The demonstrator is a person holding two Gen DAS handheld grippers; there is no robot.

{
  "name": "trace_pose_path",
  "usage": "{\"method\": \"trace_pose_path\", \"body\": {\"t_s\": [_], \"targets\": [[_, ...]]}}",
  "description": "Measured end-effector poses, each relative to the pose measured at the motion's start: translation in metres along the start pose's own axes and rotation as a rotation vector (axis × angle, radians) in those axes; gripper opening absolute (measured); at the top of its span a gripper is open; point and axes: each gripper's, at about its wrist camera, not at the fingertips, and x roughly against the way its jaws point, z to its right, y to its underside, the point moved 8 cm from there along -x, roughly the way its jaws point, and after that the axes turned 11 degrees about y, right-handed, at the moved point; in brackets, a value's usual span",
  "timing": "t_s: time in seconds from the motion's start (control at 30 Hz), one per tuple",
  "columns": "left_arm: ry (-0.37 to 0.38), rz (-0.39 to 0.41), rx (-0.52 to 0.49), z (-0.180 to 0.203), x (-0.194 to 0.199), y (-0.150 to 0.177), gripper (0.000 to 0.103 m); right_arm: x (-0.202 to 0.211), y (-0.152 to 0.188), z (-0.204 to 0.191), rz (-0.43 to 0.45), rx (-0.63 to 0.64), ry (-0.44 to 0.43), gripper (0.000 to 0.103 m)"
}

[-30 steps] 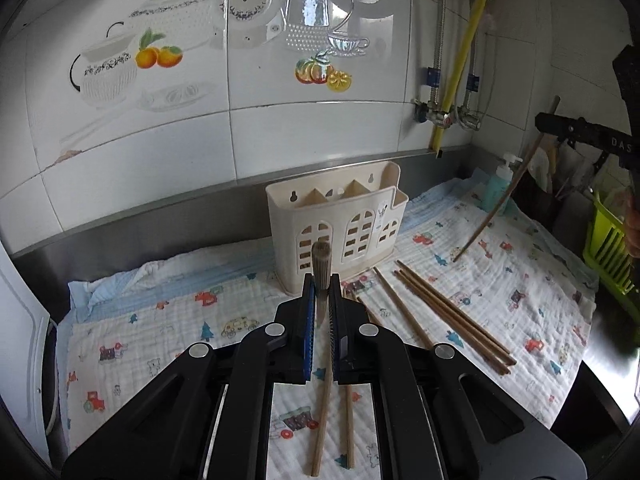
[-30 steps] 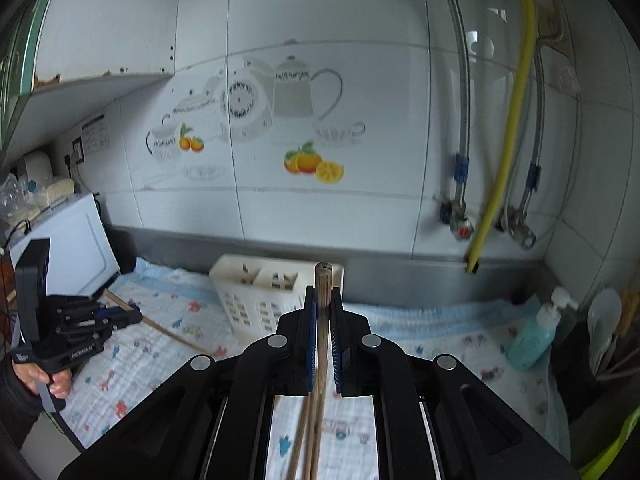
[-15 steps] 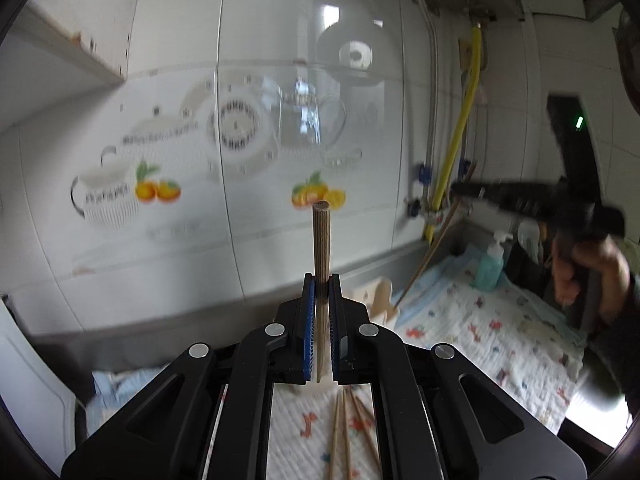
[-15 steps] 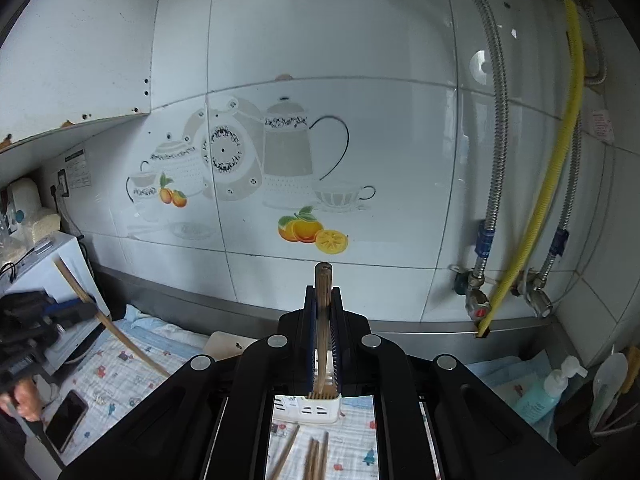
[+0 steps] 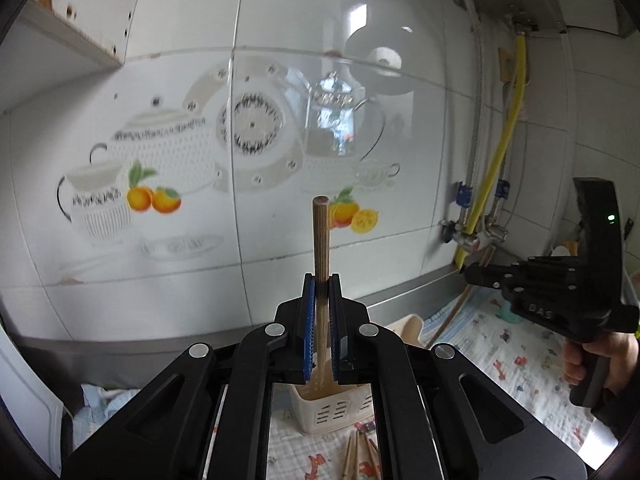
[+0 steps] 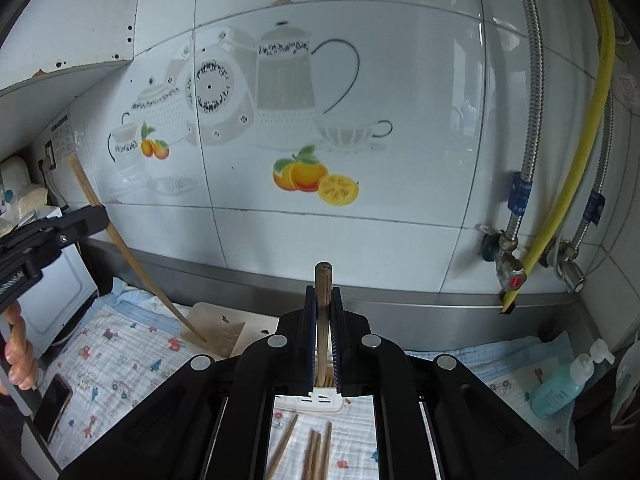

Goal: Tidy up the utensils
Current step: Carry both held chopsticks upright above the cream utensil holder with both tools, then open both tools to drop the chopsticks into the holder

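Note:
My left gripper (image 5: 321, 280) is shut on a wooden chopstick (image 5: 321, 240) held upright, its lower end in the cream utensil holder (image 5: 320, 412). My right gripper (image 6: 322, 292) is shut on another chopstick (image 6: 322, 280), its lower end in the same holder (image 6: 218, 330). The left chopstick (image 6: 132, 256) slants into the holder's left end in the right wrist view. The right gripper (image 5: 472, 270) shows at the right of the left wrist view. Several loose chopsticks (image 6: 316, 452) lie on the patterned cloth (image 6: 120, 364).
A tiled wall with teapot decals (image 6: 280, 92) stands close behind. Pipes and a yellow hose (image 6: 560, 220) run down at the right. A blue soap bottle (image 6: 560, 384) stands at the right, a phone (image 6: 54, 404) lies at the left.
Both grippers rose and tilted their chopsticks upright over the holder; their lower ends now sit in the holder. The two grippers came closer together.

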Motion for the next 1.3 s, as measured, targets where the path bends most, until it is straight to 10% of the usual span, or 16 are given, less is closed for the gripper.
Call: {"method": "trace_pose_path", "body": {"t_s": [0.43, 0.87, 1.3], "targets": [[0.002, -0.069, 0.061, -0.017, -0.019, 0.031, 0.007, -0.006, 0.013, 0.003, -0.018, -0.006, 0.008, 0.007], [0.003, -0.02, 0.08, -0.01, 0.026, 0.031, 0.008, 0.042, 0.025, 0.006, 0.035, -0.005, 0.009, 0.03], [-0.024, -0.074, 0.13, -0.006, 0.077, 0.124, 0.041, 0.095, 0.12, -0.006, 0.021, 0.029, 0.029, 0.057]]}}
